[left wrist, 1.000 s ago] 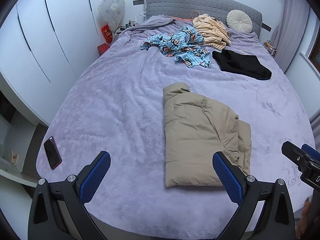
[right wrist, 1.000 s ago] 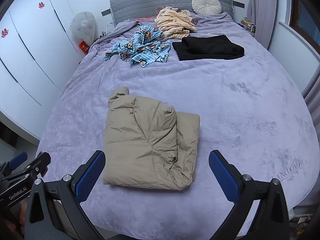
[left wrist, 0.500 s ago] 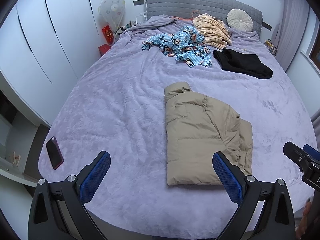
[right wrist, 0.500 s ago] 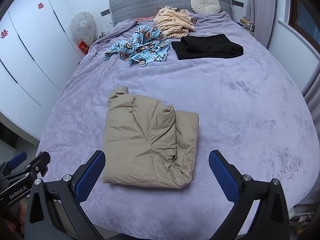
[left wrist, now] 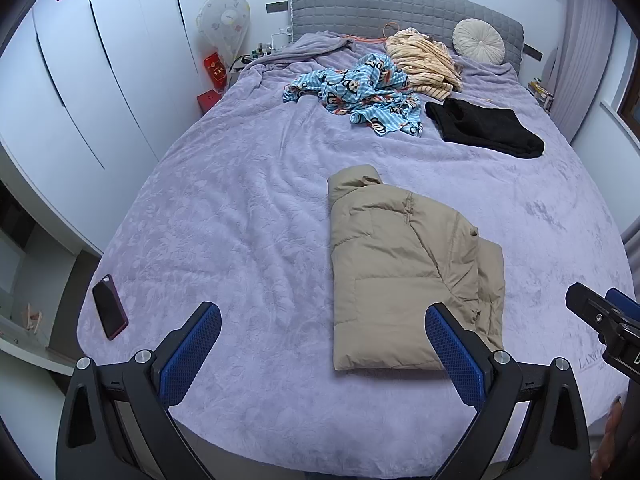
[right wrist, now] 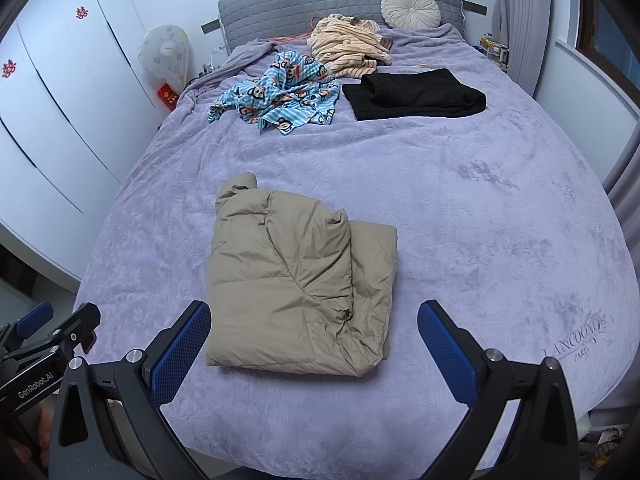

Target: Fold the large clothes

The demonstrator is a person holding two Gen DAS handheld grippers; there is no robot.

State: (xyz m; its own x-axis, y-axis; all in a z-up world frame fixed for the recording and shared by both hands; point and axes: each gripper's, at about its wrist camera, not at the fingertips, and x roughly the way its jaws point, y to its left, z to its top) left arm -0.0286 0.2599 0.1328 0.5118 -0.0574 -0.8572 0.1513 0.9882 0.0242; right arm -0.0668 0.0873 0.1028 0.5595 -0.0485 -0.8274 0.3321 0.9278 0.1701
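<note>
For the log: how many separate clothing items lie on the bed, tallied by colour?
Tan, folded puffer jacket: 1
Blue cartoon-monkey print garment, crumpled: 1
Black folded garment: 1
Peach striped garment, heaped: 1
Total: 4

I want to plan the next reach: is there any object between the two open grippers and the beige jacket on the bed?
Nothing visible does. The beige jacket lies folded just ahead of the right gripper and the left gripper, with only bare purple blanket between. The phone lies off to the left.
</note>
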